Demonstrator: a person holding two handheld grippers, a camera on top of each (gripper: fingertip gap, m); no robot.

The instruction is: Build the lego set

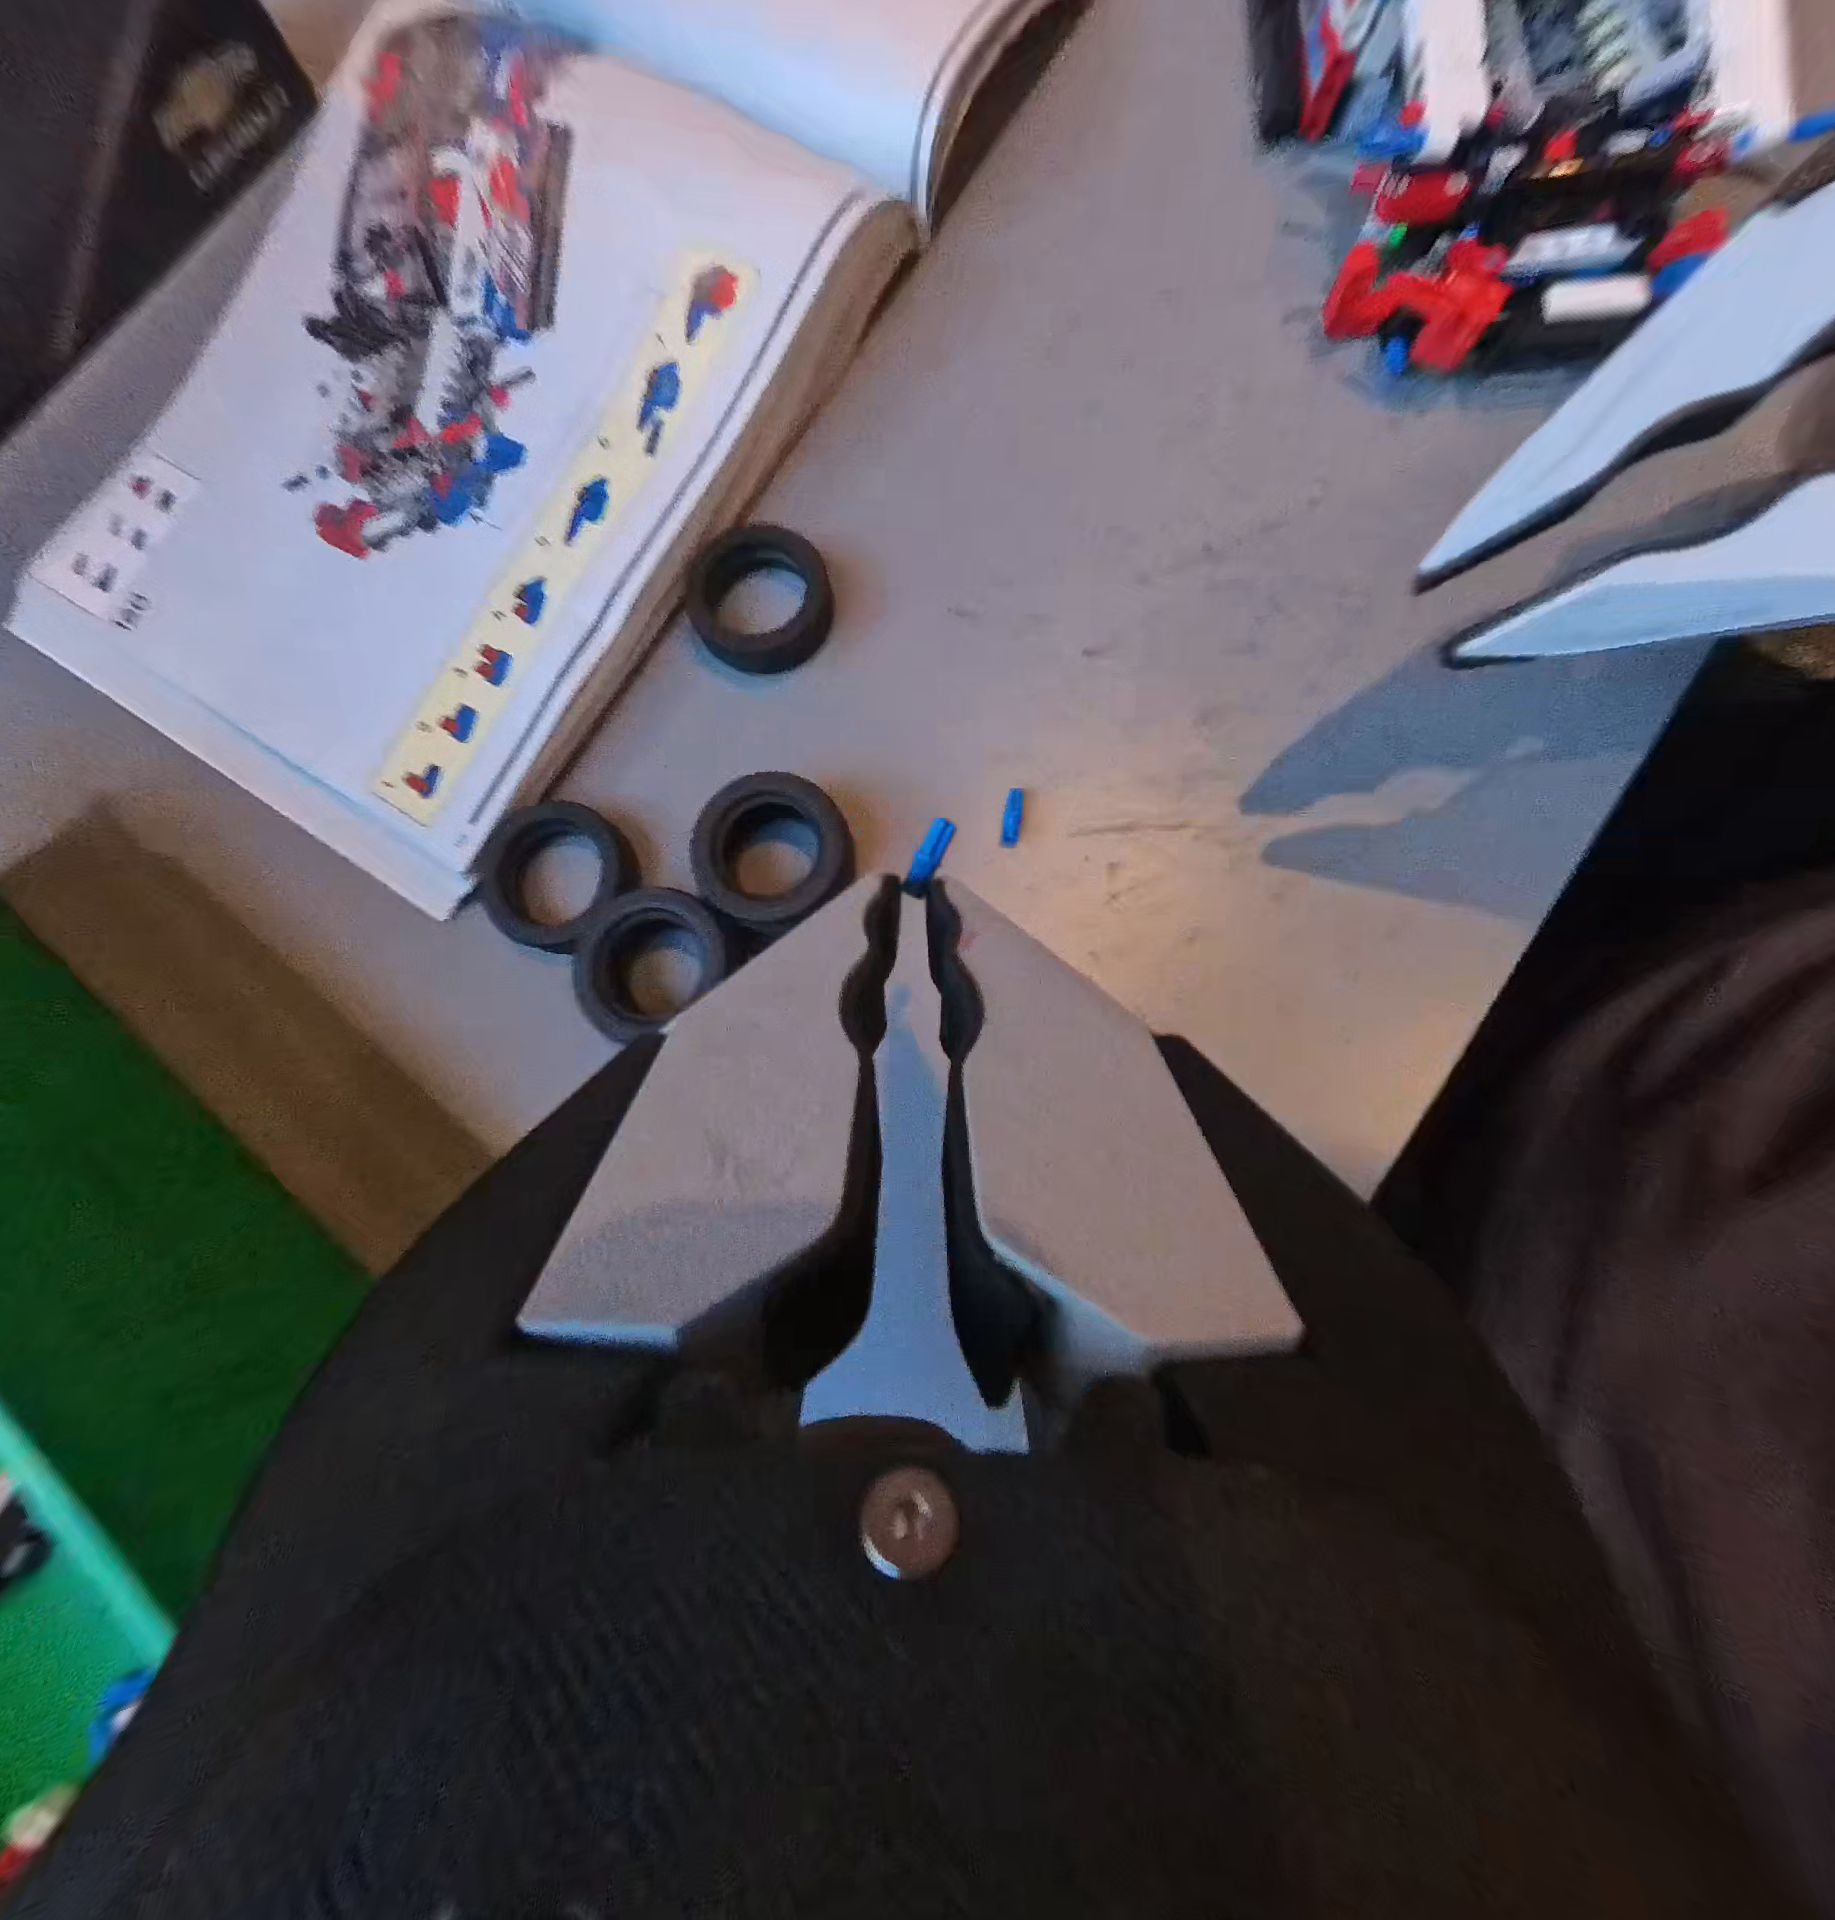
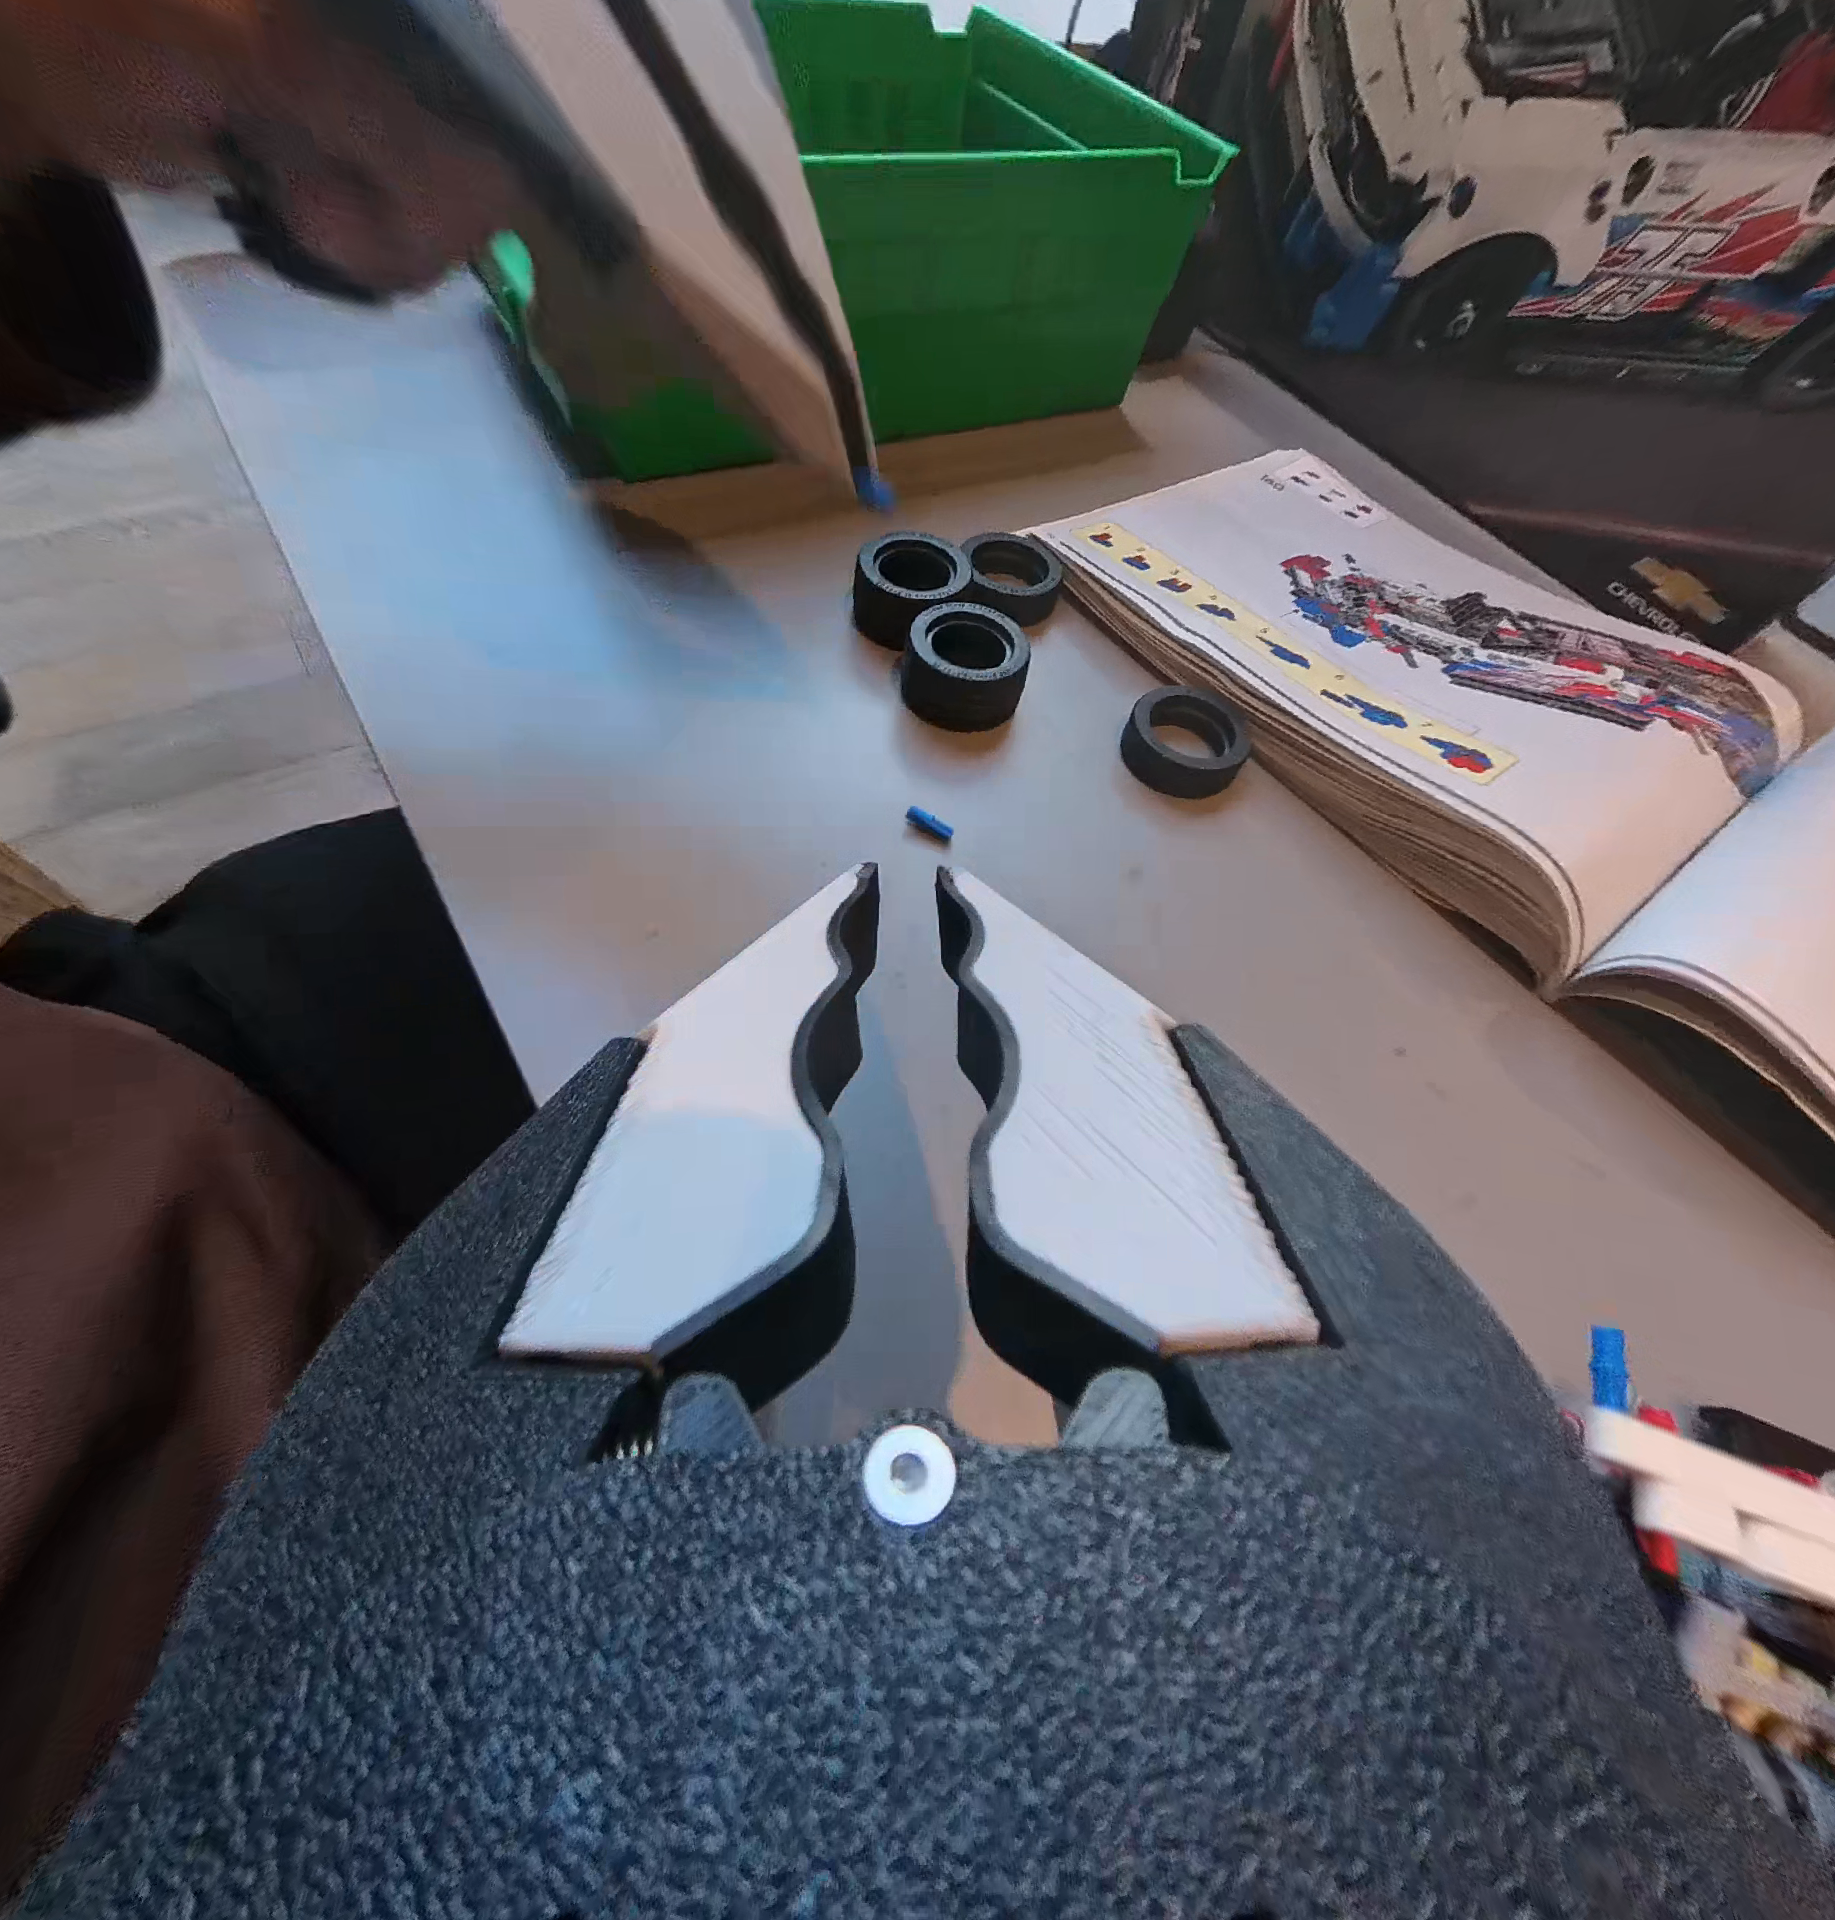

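Note:
My left gripper (image 1: 915,883) is shut on a small blue pin (image 1: 931,847) that sticks out past its tips. The right wrist view shows it too (image 2: 859,462), with the pin (image 2: 873,488) held above the table. A second blue pin (image 1: 1012,818) lies loose on the grey table, just ahead of my right gripper (image 2: 908,878), which is slightly open and empty. This pin also shows in the right wrist view (image 2: 928,823). Several black tyres (image 1: 773,847) lie near the pins and also show in the right wrist view (image 2: 965,665). The partly built red, black and white car (image 1: 1495,260) stands at the far right.
An open instruction book (image 1: 373,468) lies left of the tyres and shows on the right in the right wrist view (image 2: 1412,727). A green bin (image 2: 996,270) and the set's box (image 2: 1619,260) stand at the back. My right gripper (image 1: 1438,618) enters from the right. A person's brown sleeve (image 2: 113,1247) is at the lower left. One gripper's finger ends stand about 11 cm off the other's.

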